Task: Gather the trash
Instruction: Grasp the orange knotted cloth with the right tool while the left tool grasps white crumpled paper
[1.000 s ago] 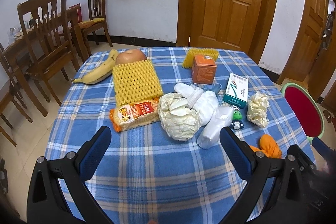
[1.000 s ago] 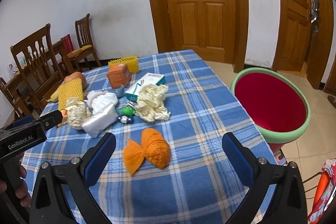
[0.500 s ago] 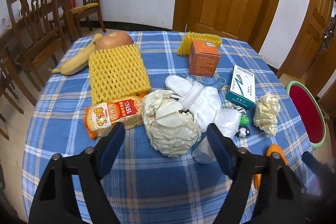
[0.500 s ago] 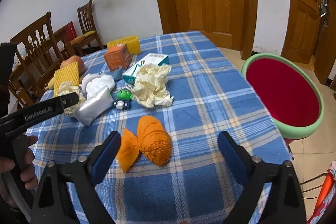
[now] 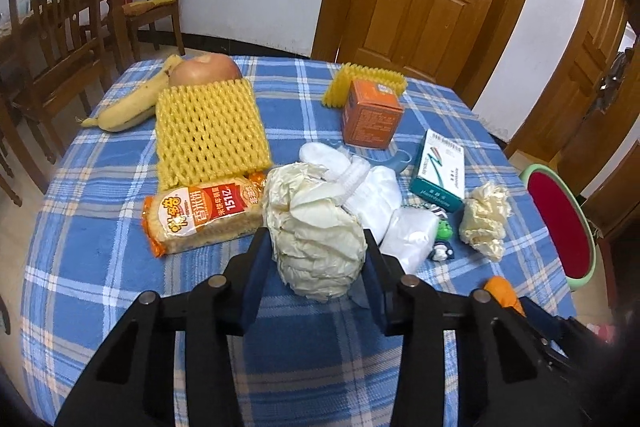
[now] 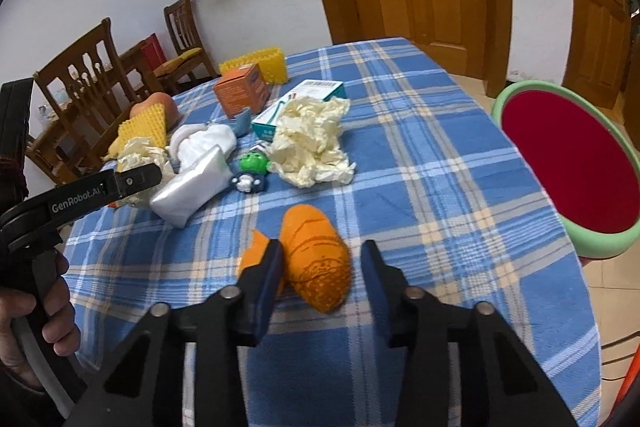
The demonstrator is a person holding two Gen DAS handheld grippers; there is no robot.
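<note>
My left hand-held gripper (image 5: 318,247), jaws just narrowed, pinches the crumpled paper wad (image 5: 316,227) between its pads; my right hand-held gripper (image 6: 320,263) brackets the orange peel (image 6: 314,263) on the surface (image 6: 440,187), right pad clear, so both lift together

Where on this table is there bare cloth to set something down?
Bare cloth runs along the right side of the table, between the crumpled paper and the red-and-green bin, and along the near edge behind the left gripper. The middle, from snack packet to teal box, is crowded.
</note>
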